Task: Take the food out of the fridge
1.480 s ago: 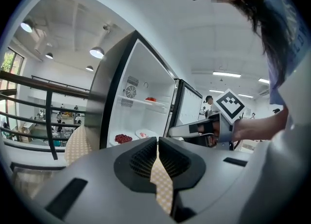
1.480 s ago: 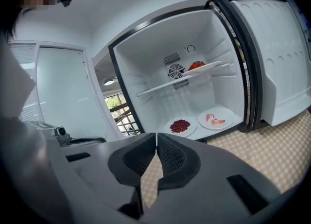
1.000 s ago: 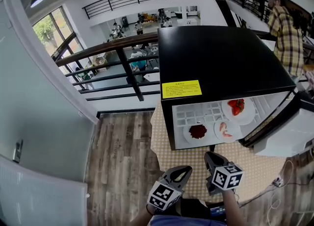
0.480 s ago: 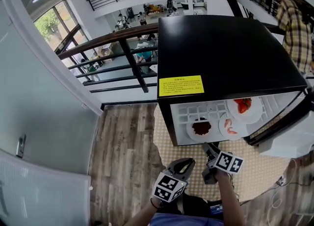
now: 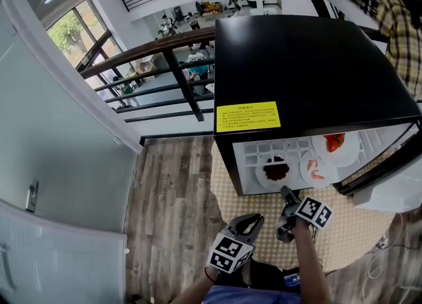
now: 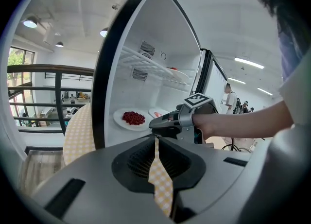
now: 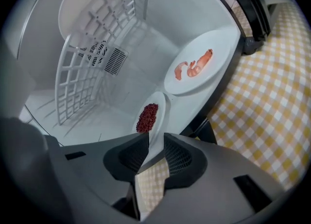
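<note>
In the head view my right gripper is at the front lip of the fridge, touching the near rim of the plate of red beans on the fridge floor. The left gripper hangs in front of the fridge, over the checked worktop. Left of the fridge are a wooden floor and a railing in a bright open hall.

The left gripper view shows that gripper's jaws together, with nothing between them.

The right gripper view shows the jaws pinching only the plate's thin rim. I judge this hold shallow: the plate could tip and spill beans, or slip as it crosses the fridge lip. Swung sideways, it could knock the shrimp plate just beside it.
</note>
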A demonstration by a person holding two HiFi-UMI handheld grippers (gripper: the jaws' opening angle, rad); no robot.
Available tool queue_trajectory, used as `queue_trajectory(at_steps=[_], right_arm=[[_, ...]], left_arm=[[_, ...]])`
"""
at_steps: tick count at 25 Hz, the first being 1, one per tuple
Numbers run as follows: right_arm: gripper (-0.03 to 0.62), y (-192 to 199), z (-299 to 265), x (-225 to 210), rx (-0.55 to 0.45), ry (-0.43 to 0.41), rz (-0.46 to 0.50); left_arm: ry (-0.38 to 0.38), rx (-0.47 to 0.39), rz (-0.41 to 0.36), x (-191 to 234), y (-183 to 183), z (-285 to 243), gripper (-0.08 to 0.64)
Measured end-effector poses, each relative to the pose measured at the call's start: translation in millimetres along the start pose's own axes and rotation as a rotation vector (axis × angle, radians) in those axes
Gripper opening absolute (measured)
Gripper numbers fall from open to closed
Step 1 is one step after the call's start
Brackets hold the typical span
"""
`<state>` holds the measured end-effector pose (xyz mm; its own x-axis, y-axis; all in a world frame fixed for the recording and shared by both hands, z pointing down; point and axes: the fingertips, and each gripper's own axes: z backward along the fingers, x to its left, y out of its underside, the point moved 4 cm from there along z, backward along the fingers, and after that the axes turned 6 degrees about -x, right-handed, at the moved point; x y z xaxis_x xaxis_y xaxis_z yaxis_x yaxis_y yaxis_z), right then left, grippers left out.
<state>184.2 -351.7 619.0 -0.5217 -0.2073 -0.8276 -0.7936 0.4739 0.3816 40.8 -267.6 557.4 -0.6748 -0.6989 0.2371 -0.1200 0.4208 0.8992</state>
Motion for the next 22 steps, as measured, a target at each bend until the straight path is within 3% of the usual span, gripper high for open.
queue_trajectory(at_steps=[5, 13, 18, 22], right_arm=[[0.099, -1, -4, 0, 0.008, 0.009, -0.024], [0.043, 2, -6, 0, -0.004, 0.018, -0.232], [0.04, 6, 19, -9, 0.039, 0.012, -0.226], [0.041, 9, 43, -22, 0.065, 0.019, -0.22]], left_arm=[[-0.006, 0.01, 0.001, 4, 2, -1, 0.023], [0.003, 0.015, 0.005, 2, 3, 0, 0.023], [-0.001, 0.014, 0.015, 6, 3, -1, 0.023], [-0.051, 0.005, 0.08, 15, 6, -4, 0.023]])
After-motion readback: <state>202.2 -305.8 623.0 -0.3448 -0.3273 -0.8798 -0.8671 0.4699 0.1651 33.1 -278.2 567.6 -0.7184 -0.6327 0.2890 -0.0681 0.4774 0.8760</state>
